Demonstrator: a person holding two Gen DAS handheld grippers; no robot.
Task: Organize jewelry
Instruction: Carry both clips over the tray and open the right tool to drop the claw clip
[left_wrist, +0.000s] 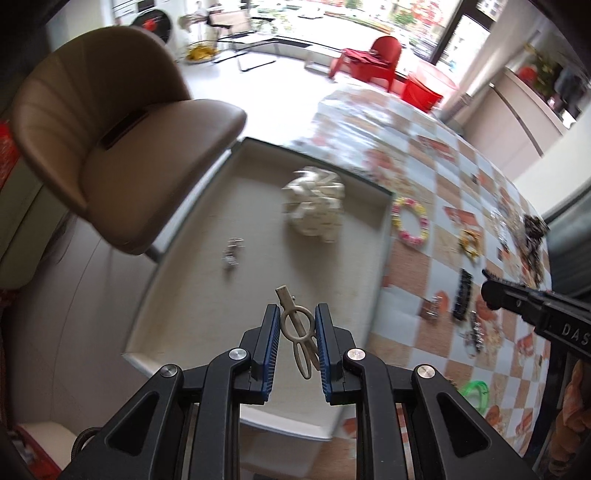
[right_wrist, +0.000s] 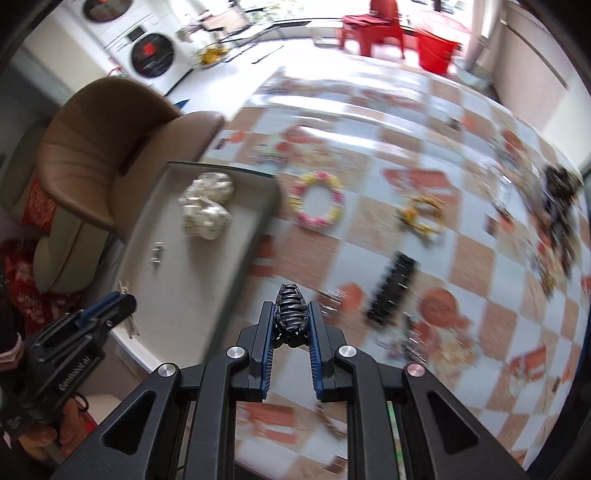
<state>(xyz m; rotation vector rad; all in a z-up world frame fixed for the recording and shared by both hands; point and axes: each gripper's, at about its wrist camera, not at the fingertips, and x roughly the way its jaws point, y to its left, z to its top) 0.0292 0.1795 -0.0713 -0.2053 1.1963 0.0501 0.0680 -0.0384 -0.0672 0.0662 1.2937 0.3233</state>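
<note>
My left gripper is shut on a beige hair clip with a ring on it, held over the near part of a shallow grey tray. In that tray lie a cream scrunchie and a small silver clip. My right gripper is shut on a black claw clip, above the checked tablecloth just right of the tray. The left gripper also shows at the lower left of the right wrist view, over the tray's near corner.
Loose pieces lie on the checked cloth: a pink-yellow bead bracelet, a yellow hair tie, a long black clip, a dark leopard scrunchie and a green bangle. A brown chair stands left of the tray.
</note>
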